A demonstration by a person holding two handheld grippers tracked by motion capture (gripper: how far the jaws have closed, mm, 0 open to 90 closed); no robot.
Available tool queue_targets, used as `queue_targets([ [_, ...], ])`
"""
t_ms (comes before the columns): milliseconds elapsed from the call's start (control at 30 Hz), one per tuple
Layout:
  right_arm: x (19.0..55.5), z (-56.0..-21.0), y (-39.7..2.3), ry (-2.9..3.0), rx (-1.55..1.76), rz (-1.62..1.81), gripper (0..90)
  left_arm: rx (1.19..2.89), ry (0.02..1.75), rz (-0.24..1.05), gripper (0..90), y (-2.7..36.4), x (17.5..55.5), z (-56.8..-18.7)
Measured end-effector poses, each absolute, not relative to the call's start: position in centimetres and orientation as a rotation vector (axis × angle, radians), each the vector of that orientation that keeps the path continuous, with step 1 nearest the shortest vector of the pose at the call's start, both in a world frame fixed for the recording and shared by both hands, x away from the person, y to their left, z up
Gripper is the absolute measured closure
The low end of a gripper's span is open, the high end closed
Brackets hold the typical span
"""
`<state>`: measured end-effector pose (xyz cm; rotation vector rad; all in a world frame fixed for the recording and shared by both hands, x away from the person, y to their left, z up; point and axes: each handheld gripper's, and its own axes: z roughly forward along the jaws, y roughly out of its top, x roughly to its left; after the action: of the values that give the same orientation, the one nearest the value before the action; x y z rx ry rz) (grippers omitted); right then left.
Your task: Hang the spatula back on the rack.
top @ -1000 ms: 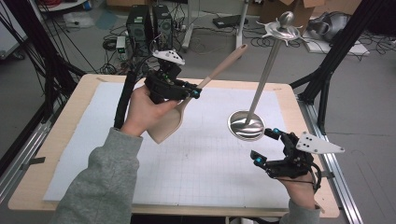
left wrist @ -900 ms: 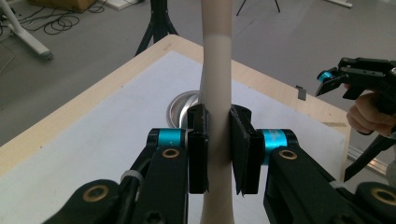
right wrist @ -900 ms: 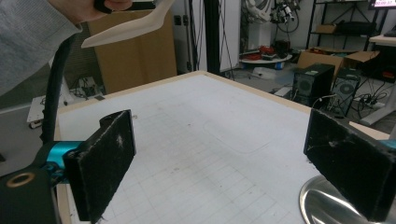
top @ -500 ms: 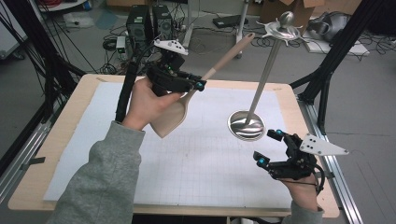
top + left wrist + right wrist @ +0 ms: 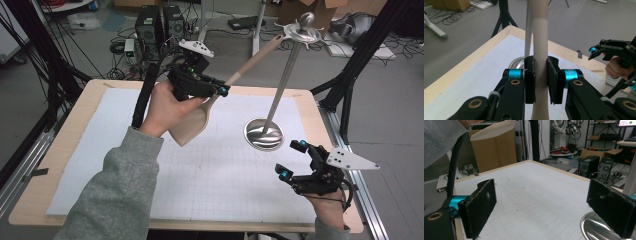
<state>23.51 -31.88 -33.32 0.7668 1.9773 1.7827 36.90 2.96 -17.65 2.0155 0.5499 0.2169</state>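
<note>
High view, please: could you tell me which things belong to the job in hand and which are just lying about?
In the job:
- wooden spatula, clamped by its handle in the left gripper
- metal stand with round base and hook top
- right gripper, open, near the base

Lying about:
- computer towers on the floor
- cardboard box
- floor cables

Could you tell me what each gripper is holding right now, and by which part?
The left gripper is shut on the wooden spatula, gripping its handle just above the blade. The right gripper is open and holds nothing.
</note>
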Motion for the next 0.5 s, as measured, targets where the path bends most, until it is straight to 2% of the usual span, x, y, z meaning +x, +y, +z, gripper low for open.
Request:
queue_targets([
  [500,23.2,-33.4,-32.2,1.977,0.780,1.774,8.1,2.046,0.540,0.184,77.8,1.5,37.7,-18.9],
])
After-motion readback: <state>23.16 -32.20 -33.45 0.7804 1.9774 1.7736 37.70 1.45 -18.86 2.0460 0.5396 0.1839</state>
